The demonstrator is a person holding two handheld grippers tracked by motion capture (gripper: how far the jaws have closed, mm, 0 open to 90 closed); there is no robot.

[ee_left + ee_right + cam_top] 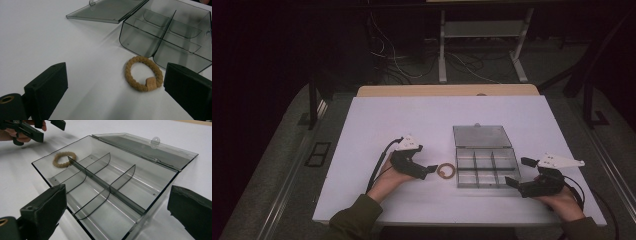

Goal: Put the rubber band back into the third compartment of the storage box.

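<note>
Work in hand: placing the tan braided cord ring (143,73) into the smoke-grey clear plastic compartment box (486,168), judging by how things lie.
Ring: flat on the white table (382,125), just outside the box's left wall, apart from it; its small flat tan clasp faces the left gripper.
Box: open, its hinged lid (482,135) folded flat on the table on the far side; dividers cut the tray into six cells, and all look empty.
Left gripper (430,171): just left of the ring, low over the table, jaws spread wide; in the left gripper view one jaw stands close beside the ring, the other well left of it, neither touching it.
Right gripper (513,183): at the box's near right corner, jaws parted and bracketing that corner in the right gripper view, not yet pressing it as far as I can tell.
Done: lid open, ring within reach.
Left: grasp the ring, lift it over the wall, drop it in a cell, perhaps close the lid.
</note>
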